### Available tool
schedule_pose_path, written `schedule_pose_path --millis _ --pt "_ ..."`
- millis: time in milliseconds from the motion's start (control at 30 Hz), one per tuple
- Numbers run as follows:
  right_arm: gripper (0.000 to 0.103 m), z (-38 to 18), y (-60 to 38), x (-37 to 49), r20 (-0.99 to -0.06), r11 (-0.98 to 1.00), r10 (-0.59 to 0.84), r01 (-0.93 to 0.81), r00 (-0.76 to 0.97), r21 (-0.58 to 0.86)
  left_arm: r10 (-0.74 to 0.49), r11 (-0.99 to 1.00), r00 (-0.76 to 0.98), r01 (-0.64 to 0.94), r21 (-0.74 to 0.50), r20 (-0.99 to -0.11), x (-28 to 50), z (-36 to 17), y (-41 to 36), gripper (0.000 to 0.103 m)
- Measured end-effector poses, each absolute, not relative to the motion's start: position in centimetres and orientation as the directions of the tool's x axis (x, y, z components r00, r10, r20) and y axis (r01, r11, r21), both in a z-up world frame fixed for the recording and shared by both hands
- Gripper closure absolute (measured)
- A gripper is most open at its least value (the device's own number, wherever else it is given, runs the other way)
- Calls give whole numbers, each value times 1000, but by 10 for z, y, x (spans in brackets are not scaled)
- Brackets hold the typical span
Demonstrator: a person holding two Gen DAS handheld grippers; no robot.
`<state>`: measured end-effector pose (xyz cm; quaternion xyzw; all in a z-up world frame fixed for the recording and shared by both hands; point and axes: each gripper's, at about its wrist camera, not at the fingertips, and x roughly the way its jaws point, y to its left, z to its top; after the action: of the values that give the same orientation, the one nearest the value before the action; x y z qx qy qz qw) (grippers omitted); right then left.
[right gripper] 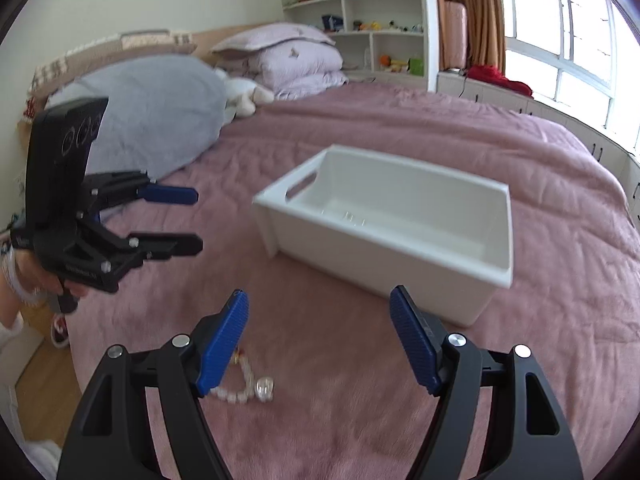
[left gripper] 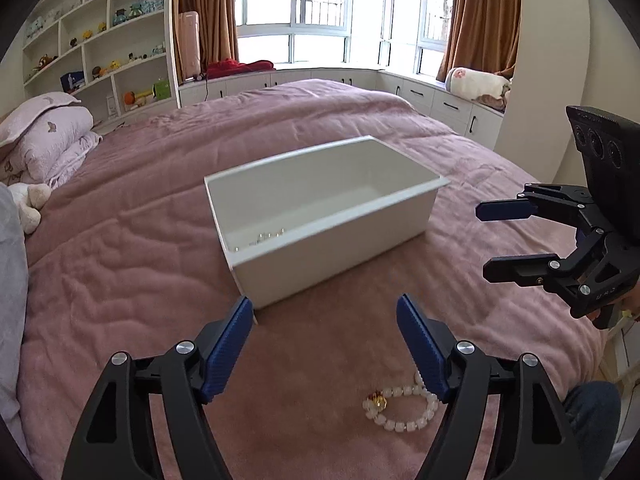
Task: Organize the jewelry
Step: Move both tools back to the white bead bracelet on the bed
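A white rectangular bin (left gripper: pixel 332 248) stands on the pink bedspread; it also shows in the right wrist view (right gripper: pixel 400 268). A clear bead string (left gripper: pixel 266 237) lies inside it, faint in the right wrist view (right gripper: pixel 348 216). A white bead bracelet with a gold and red charm (left gripper: pixel 400 408) lies on the bed in front of the bin, under my left gripper's right finger; it also shows in the right wrist view (right gripper: pixel 248 384). My left gripper (left gripper: pixel 325 344) is open and empty above it, seen also in the right wrist view (right gripper: pixel 196 220). My right gripper (right gripper: pixel 319 340) is open and empty, seen also in the left wrist view (left gripper: pixel 484 240).
The pink bedspread (left gripper: pixel 120 264) covers the bed. Folded pink quilts (left gripper: pixel 48 140), a grey pillow (right gripper: pixel 152 112) and a plush toy (right gripper: pixel 244 96) lie at the head. White shelves (left gripper: pixel 100 48) and window cabinets (left gripper: pixel 440 96) stand beyond. The bed edge and floor (right gripper: pixel 44 384) lie near the bracelet.
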<state>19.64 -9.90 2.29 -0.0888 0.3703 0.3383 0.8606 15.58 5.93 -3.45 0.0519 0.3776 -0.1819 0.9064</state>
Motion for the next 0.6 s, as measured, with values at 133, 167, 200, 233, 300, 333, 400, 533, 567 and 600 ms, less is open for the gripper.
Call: schedule_pose_path --millis 133,167,200,233,300,333,400,533,567,600 --pt "31 -9 -99 185 -738 741 513 -660 437 124 -317 923 609 375 -88 -727 143 -61 61 27" --pt "31 -14 -98 182 -746 735 511 -667 426 122 -325 918 597 385 -94 -733 139 -68 59 27" --pt "31 -20 -97 180 -751 731 507 -672 422 116 -332 913 585 397 -96 -740 136 -73 56 27" --pt "31 -27 -95 176 -761 720 507 -684 405 115 -340 906 569 411 -99 -749 133 -78 52 27" --pt "33 -38 -92 171 -777 703 499 -703 384 105 -354 893 537 438 -106 -766 129 -90 46 27" --pt "36 -44 -89 169 -788 692 493 -715 370 98 -362 887 521 448 -114 -773 128 -94 43 27" --pt "40 -53 -85 165 -804 678 479 -730 353 83 -373 878 493 461 -127 -786 128 -103 38 27" --pt "40 -67 -77 160 -819 658 472 -749 326 81 -380 868 439 474 -150 -814 130 -119 30 29" --pt "40 -70 -74 159 -823 654 472 -752 316 86 -383 866 426 474 -158 -820 132 -123 28 30" --pt "40 -73 -73 159 -826 652 470 -753 313 86 -383 866 415 472 -165 -825 133 -126 27 30"
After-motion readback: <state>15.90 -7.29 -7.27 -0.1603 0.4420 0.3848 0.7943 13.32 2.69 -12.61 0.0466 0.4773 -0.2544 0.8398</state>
